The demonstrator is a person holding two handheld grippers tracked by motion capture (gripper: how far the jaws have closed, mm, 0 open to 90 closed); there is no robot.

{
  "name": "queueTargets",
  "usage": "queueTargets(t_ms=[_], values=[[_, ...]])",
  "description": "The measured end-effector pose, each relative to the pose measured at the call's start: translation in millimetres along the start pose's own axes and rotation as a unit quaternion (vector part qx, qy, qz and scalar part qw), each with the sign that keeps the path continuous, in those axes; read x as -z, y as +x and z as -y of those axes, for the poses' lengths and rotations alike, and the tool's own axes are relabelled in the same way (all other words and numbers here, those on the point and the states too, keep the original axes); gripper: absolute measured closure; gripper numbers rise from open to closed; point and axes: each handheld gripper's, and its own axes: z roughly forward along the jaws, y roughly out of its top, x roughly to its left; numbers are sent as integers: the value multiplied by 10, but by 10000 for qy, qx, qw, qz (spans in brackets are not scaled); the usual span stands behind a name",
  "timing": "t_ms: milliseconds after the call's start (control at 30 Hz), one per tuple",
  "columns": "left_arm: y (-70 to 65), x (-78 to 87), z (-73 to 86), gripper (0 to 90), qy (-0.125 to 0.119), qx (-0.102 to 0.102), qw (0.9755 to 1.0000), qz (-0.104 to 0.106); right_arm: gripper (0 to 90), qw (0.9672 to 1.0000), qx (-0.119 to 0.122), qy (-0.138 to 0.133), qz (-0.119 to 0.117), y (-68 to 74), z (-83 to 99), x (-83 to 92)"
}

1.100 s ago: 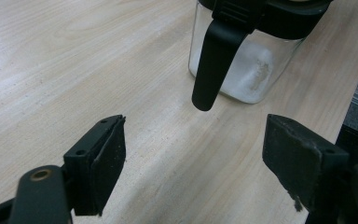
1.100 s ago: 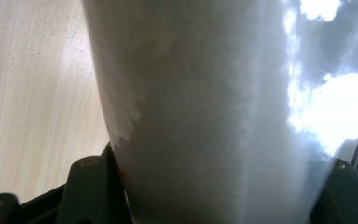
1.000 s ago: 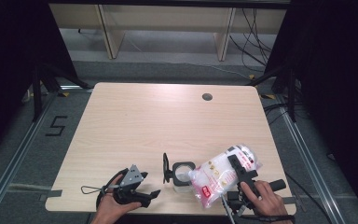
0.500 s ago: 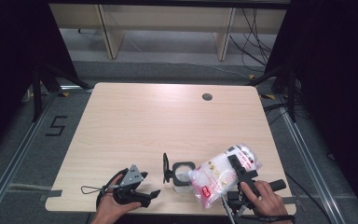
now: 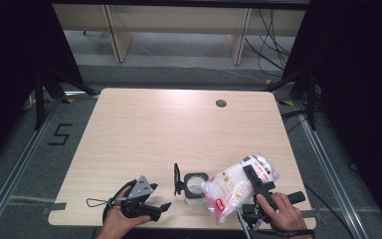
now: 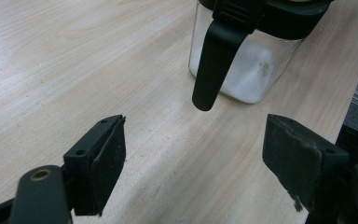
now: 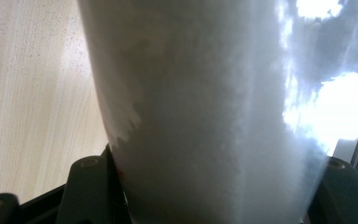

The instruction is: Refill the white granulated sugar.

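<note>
Nothing shifted since a second ago: right gripper [image 5: 252,185] clamped on bag of white powder [image 5: 231,186], tilted at three o'clock of glass jar [image 5: 195,187], pour pending; left gripper [image 5: 155,200] agape, empty.

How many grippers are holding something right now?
1: the right gripper, near the table's front right, clamps the plastic bag. The left gripper, front left, is open.

left gripper [image 5: 163,206] gaping, right gripper [image 5: 254,180] clamped
</note>
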Motion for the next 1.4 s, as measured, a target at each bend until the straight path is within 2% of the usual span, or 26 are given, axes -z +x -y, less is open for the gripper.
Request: queueTargets(t_ms=[100, 167, 200, 233, 433, 567, 600, 667, 733, 767, 800, 867, 900, 1033, 1067, 1100, 1133, 1233, 1267, 1367, 1400], values=[[-1, 0, 0, 210, 0, 3, 10000, 4, 414, 9999, 28, 85, -76, -9, -6, 10], [-6, -8, 6, 210, -82, 20, 10000, -31, 414, 10000, -13, -45, 56, 7, 4, -8], [-6, -8, 6, 210, -80, 18, 10000, -33, 414, 10000, -3, 0, 2, 0, 2, -1], [-6, -8, 6, 210, -89, 25, 10000, -35, 414, 10000, -14, -41, 64, 6, 5, -6], [-20, -21, 7, 210, -166, 100, 9998, -24, 414, 10000, 28, -38, 79, -16, 8, -1], [-7, -14, 4, 210, -126, -11, 9999, -24, 415, 10000, 23, -9, 78, -10, 3, -1], [-10, -13, 6, 210, -114, 46, 9999, -35, 414, 9999, -128, 68, -5, 19, 0, 9], [-11, -13, 6, 210, -117, 48, 9999, -35, 415, 10000, -47, 17, 46, 5, -5, 6], [-13, -14, 6, 210, -120, 52, 9999, -29, 415, 9997, -232, 64, 26, 28, -4, 16], [-21, -20, 7, 210, -171, 104, 9998, -22, 415, 9994, -258, 191, -101, 22, -12, 32], [-14, -13, 6, 210, -128, 55, 9999, -25, 415, 9996, -38, 229, -136, -12, -14, 40], [-13, -13, 6, 210, -127, 52, 9999, -33, 415, 9998, 21, 151, -107, -29, -11, 25], [-14, -12, 6, 210, -130, 55, 9999, -35, 415, 9999, -12, -37, 155, 3, 6, -4], [-9, -6, 4, 210, -109, 11, 9999, -39, 415, 9999, 29, -29, 150, -3, 6, -4], [-14, -11, 6, 210, -126, 58, 9999, -40, 415, 10000, 44, 29, 78, -10, 1, 4], [-13, -11, 6, 210, -128, 63, 9999, -40, 415, 9999, 28, 26, 103, -8, 1, 6], [-14, -10, 6, 210, -130, 69, 9999, -38, 415, 9998, -118, 111, 69, 19, 1, 21], [-10, -8, 5, 210, -129, 48, 9999, -54, 415, 9999, -65, 80, 74, 7, -4, 17], [-14, -11, 6, 210, -130, 69, 9999, -39, 415, 9998, -49, 192, -24, -4, -13, 40], [-13, -13, 5, 210, -125, 59, 9999, -37, 415, 9998, -73, 174, -15, -2, -12, 35], [-14, -11, 5, 210, -125, 56, 9999, -40, 415, 9998, -149, 79, 57, 21, 0, 20]])
